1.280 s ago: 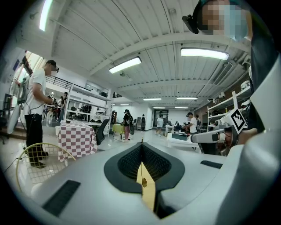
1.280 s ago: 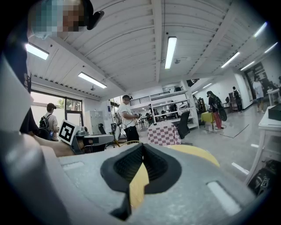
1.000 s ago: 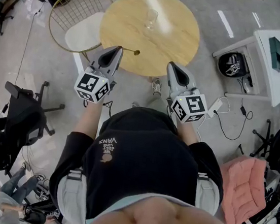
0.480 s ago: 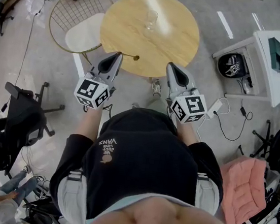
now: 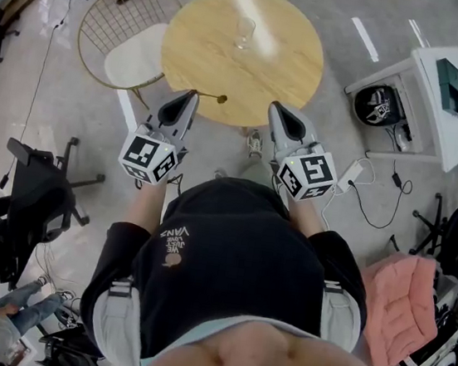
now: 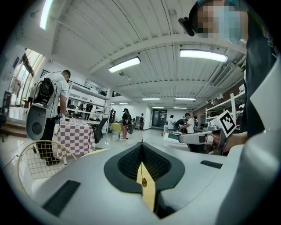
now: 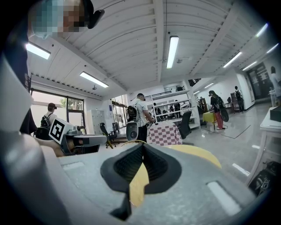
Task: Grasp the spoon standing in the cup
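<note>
Both tongs pressed together: left tongs (image 5: pixel 194 95) pinching thin gold spoon (image 5: pixel 221 99) over round wooden desk's (image 5: pixel 290 69) near edge, right tongs (image 5: pixel 274 107) empty, clear glass cup (image 5: pixel 245 31) near far edge looks empty; grasp judged done.

the spoon (image 5: pixel 219 98) looks tiny, its handle end hidden between the fingers (image 5: pixel 180 111) of the left gripper (image 5: pixel 193 95).

Black shirt (image 5: pixel 236 258) reads "VANS", seen upside down.
</note>
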Demonstrator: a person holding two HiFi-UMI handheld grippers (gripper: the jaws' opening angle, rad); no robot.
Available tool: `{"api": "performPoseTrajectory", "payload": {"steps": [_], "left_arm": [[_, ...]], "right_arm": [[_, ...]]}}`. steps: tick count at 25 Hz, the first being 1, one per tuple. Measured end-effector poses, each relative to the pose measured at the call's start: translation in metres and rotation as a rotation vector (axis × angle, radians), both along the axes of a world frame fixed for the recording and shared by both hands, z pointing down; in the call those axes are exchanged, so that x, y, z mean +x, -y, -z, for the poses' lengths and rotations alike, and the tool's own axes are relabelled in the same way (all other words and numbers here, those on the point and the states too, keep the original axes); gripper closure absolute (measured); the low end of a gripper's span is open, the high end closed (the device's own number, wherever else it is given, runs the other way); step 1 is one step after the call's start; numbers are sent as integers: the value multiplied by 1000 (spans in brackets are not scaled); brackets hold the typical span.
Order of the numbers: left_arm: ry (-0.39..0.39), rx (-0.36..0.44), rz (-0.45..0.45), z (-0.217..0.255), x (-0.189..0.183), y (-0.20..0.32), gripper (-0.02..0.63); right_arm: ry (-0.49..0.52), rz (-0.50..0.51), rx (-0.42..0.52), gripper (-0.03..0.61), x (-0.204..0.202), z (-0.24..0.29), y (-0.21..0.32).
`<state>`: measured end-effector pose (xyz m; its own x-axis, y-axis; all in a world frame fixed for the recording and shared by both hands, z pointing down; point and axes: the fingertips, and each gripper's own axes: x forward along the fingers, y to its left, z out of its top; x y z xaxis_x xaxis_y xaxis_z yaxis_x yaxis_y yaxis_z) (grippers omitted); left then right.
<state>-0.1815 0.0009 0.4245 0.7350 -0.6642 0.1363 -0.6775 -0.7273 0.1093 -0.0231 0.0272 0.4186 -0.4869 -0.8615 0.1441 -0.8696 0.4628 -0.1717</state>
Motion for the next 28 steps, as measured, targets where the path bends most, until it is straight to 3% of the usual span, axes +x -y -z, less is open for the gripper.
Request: {"api": "performPoseTrajectory", "payload": {"steps": [28], "left_arm": [[-6,-1,17,13,-5,-1,601]], "right_arm": [[-28,20,5,580,-4,8,7]]}}
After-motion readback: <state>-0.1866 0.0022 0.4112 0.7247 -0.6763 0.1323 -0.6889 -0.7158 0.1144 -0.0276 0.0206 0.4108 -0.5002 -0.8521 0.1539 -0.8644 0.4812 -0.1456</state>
